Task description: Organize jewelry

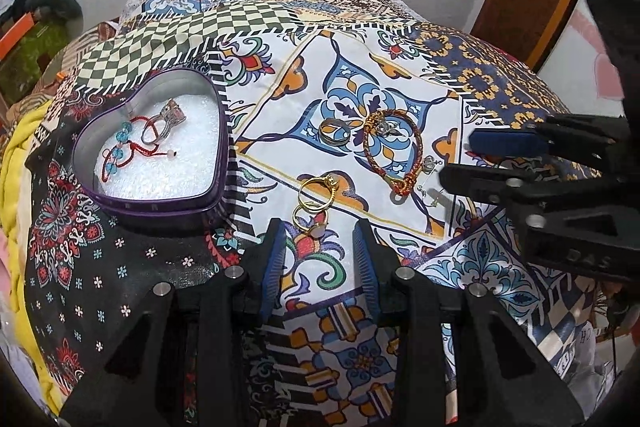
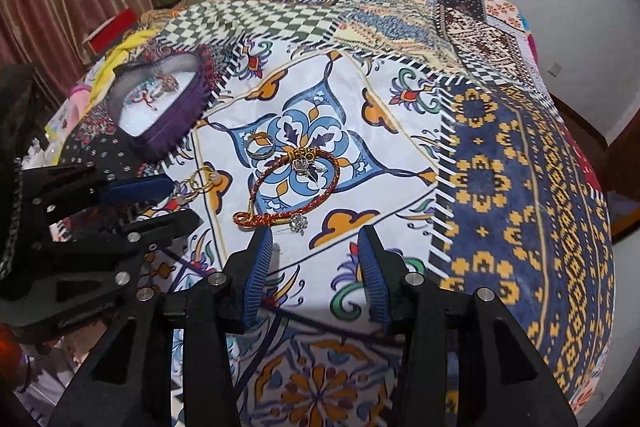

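left gripper [image 1: 320, 227] jaws spread, gold rings [image 1: 314, 201] just ahead | right gripper [image 2: 316, 239] spread near braided bracelet [image 2: 296, 183] | heart tin [image 1: 152, 143] left, nothing blocking

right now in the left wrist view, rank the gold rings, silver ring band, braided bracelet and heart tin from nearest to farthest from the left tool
1. Gold rings: on the cloth just ahead of the open left tool, slightly left of centre.
2. Braided bracelet and silver ring band: farther ahead, bracelet to the right, band straight on; too close to call.
3. Heart tin: far off to the left.
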